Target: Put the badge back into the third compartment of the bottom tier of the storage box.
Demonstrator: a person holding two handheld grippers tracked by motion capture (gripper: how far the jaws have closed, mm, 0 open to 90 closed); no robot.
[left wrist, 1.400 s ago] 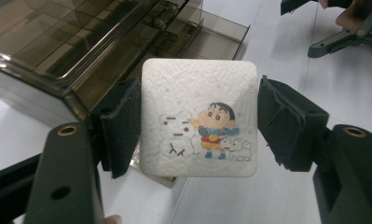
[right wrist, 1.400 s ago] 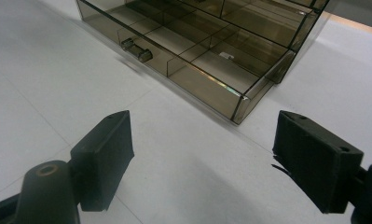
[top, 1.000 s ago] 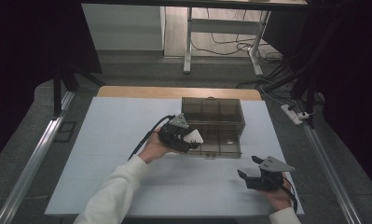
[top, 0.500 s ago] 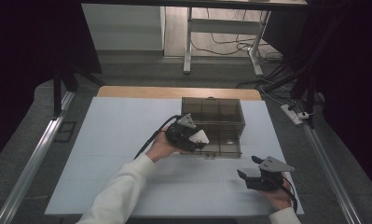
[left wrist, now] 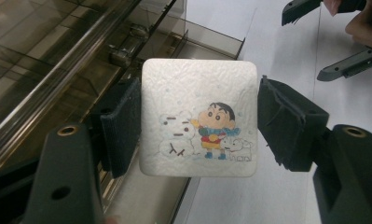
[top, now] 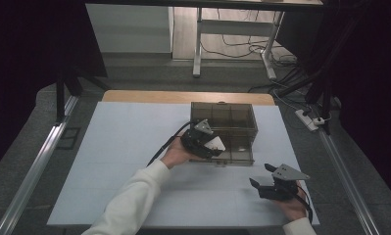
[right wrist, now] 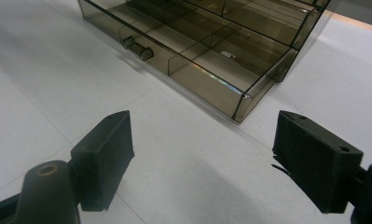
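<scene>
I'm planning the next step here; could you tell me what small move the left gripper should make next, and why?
Probably ease the left gripper forward and down over the open drawer of the smoky plastic organizer. Its jaws clamp the white cartoon coaster by its side edges at the drawer's front, while the right gripper hovers open, away from the box.

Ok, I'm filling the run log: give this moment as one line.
left tool: shut on square white cartoon coaster | over smoky clear plastic drawer box | right tool: open, holding nothing
</scene>
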